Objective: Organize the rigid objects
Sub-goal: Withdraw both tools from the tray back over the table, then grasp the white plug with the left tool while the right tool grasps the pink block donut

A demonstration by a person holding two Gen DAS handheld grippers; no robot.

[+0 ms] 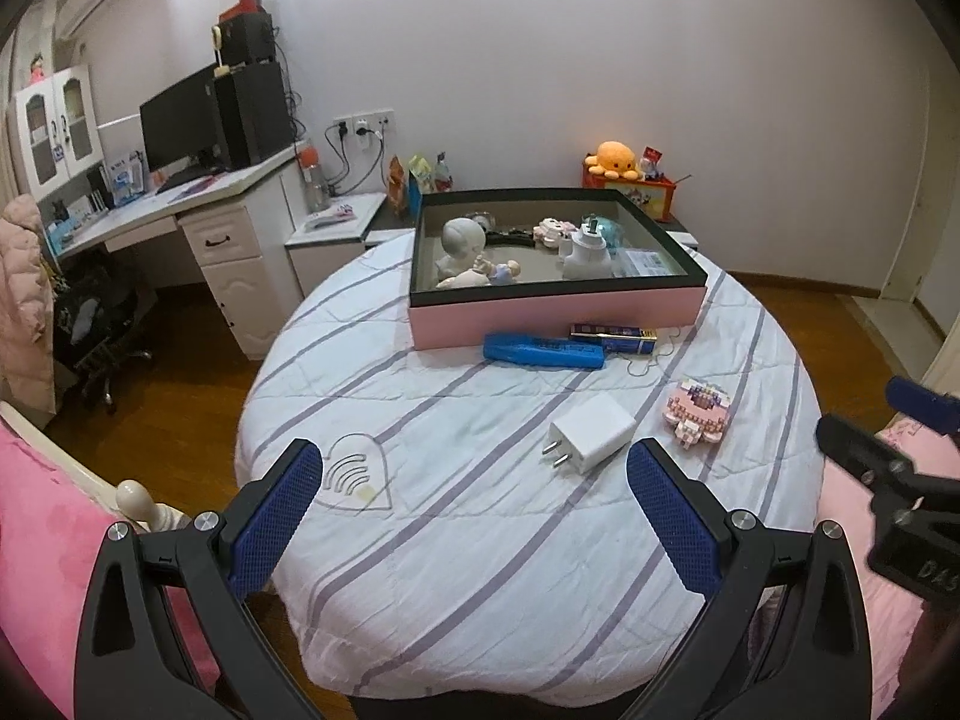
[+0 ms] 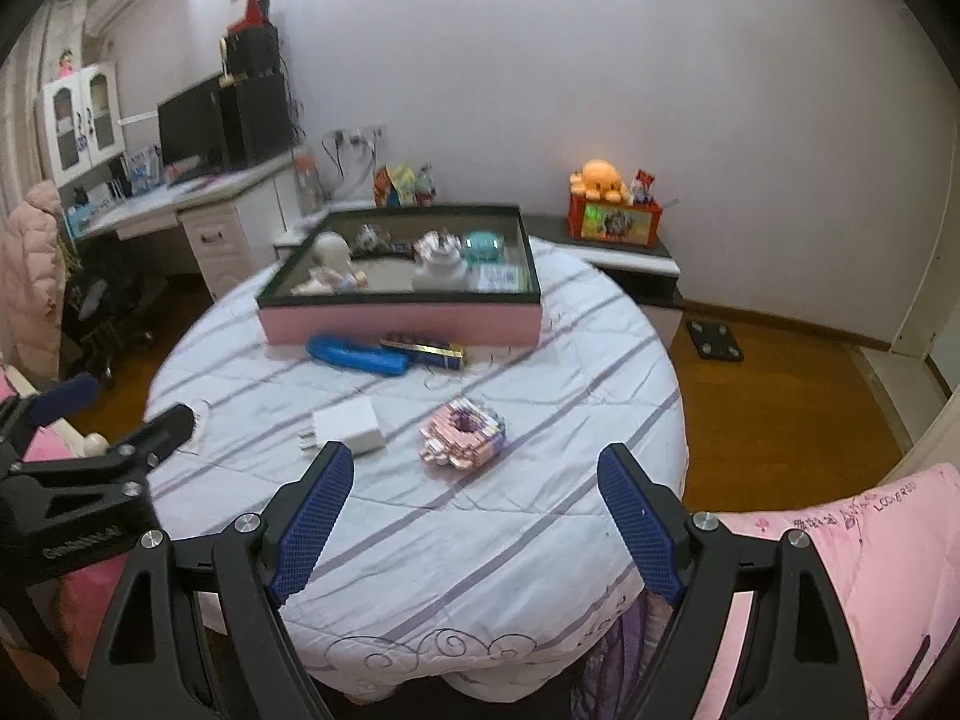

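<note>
A round table with a striped white cloth (image 1: 480, 540) (image 2: 456, 540) carries a pink box with a black rim (image 1: 558, 315) (image 2: 396, 324), which holds figurines and a white bottle. In front of the box lie a blue case (image 1: 543, 351) (image 2: 357, 355) and a dark slim box (image 1: 612, 334) (image 2: 426, 351). Nearer me sit a white charger plug (image 1: 591, 441) (image 2: 351, 420) and a pink block model (image 1: 699, 411) (image 2: 465, 433). My left gripper (image 1: 474, 480) is open above the cloth, the charger just ahead of it. My right gripper (image 2: 477, 483) is open with nothing between its fingers, just short of the block model.
A white desk (image 1: 198, 204) with a monitor and speakers stands at the left. A low cabinet with a red box and orange plush (image 1: 624, 171) (image 2: 606, 192) is behind the table. Pink bedding (image 2: 870, 570) lies at the right, wooden floor all around.
</note>
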